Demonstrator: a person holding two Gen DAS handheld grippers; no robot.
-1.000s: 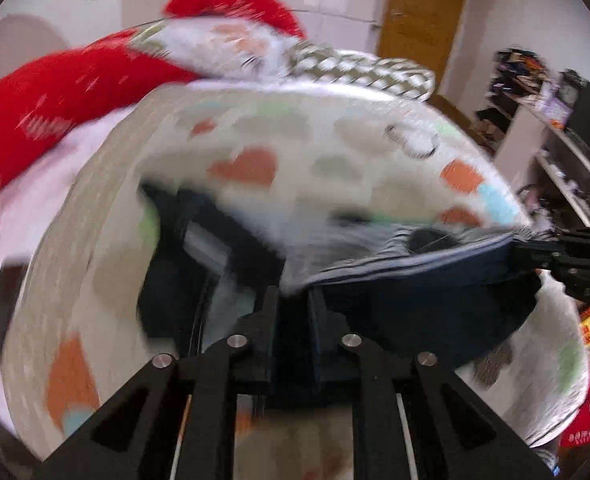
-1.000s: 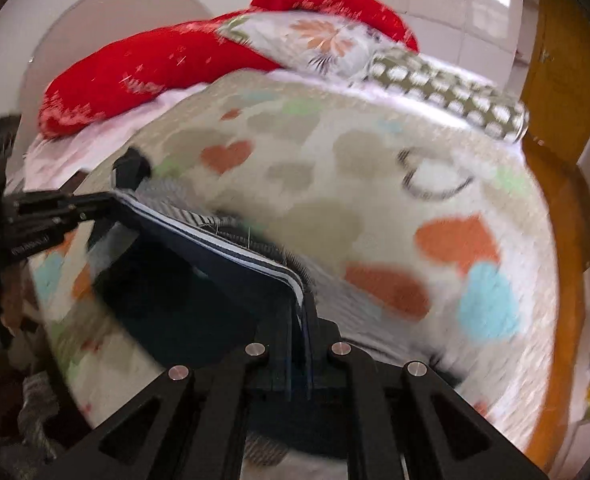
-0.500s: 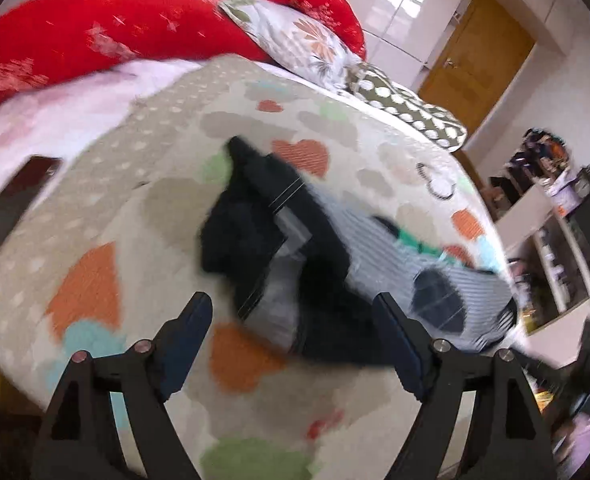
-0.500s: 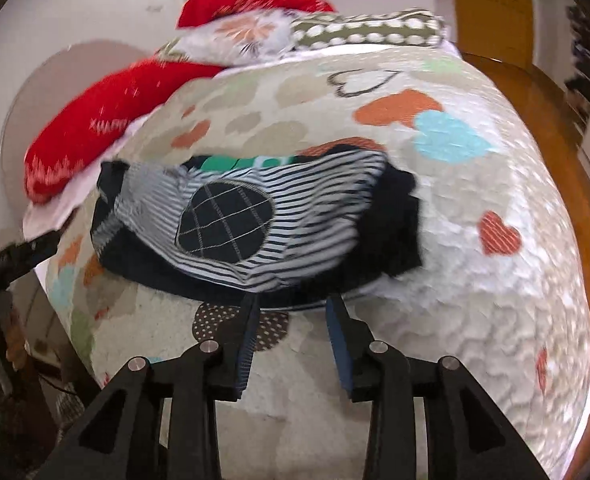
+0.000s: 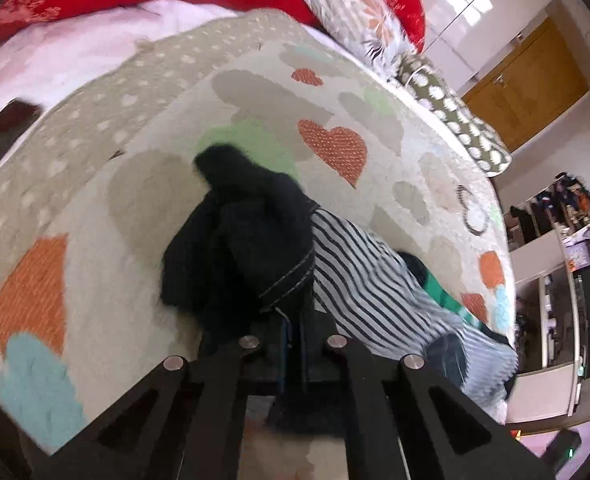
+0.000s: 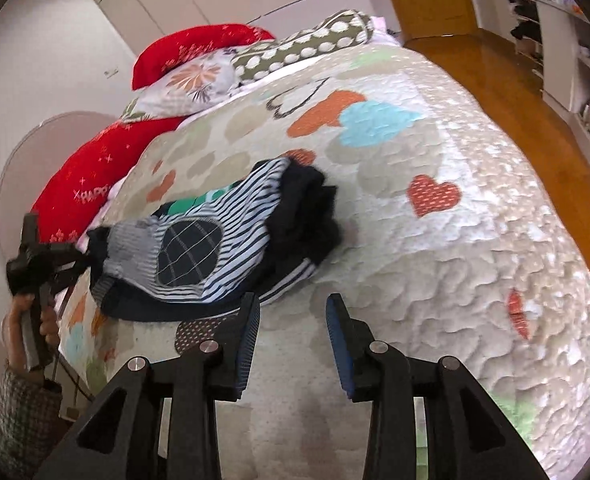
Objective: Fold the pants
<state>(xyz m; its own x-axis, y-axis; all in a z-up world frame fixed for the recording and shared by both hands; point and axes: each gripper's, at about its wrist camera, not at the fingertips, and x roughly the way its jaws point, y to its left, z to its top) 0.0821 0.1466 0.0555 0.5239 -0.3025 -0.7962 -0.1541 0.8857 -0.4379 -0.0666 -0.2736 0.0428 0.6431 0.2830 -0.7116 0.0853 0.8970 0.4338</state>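
**Left gripper pinching the pants, right gripper spread and free**

The left gripper (image 5: 293, 344) is reaching low over the heart-patterned quilt (image 5: 255, 92), its two fingers pressed together on a dark edge of the pants (image 5: 255, 240). In the right wrist view the same left gripper (image 6: 75, 258) is coming in level from the bundle's left end, gripped by the person's left hand (image 6: 29, 328). The right gripper (image 6: 293, 312) is hovering just beside the near edge of the pants (image 6: 223, 232), its blue-padded fingers (image 6: 251, 332) spread apart and holding nothing; they are pointing forward along the quilt (image 6: 475, 240).

Half a second ago the left gripper's fingers were standing wide apart short of the fabric; now they are clamping it. The right gripper, which was nearly closed at the bundle's edge then, is now standing wider and apart from the cloth. One second ago both grippers were gripping the pants, stretched between them.

The pants are lying in a bunched heap on the middle of the quilt, the dark cloth partly turned inside out, with striped lining and a quilted dark oval patch (image 6: 189, 252) facing up. Beyond the quilt, red pillows (image 6: 95, 176) and a polka-dot cushion (image 6: 303, 48) are resting at the head of the bed.
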